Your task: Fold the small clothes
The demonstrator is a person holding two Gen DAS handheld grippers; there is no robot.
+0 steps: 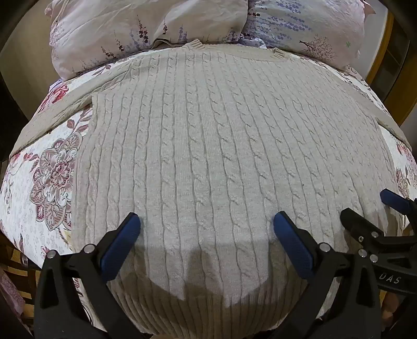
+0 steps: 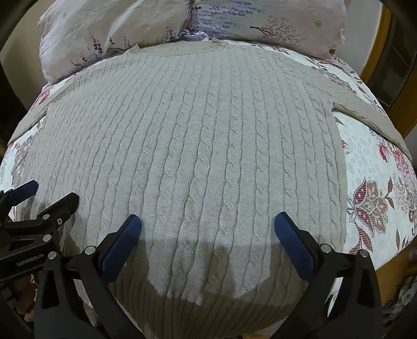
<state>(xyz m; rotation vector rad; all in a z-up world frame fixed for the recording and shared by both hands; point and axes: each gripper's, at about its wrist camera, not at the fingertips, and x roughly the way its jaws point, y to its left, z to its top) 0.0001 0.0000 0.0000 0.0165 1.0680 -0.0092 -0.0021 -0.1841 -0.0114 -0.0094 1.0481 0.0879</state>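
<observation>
A beige cable-knit sweater (image 2: pixel 198 146) lies spread flat on a floral bedspread (image 2: pixel 375 187), its neckline (image 2: pixel 177 49) at the far end, touching the pillows (image 2: pixel 182 23). One sleeve (image 2: pixel 370 112) runs out diagonally to the right of the sweater's body. The right gripper (image 2: pixel 207 225) hangs over the sweater's near end, just above the ribbed hem (image 2: pixel 208 318), jaws spread wide with nothing between them. The left gripper (image 2: pixel 52 191) sits over the sweater's near left edge, also parted.
</observation>
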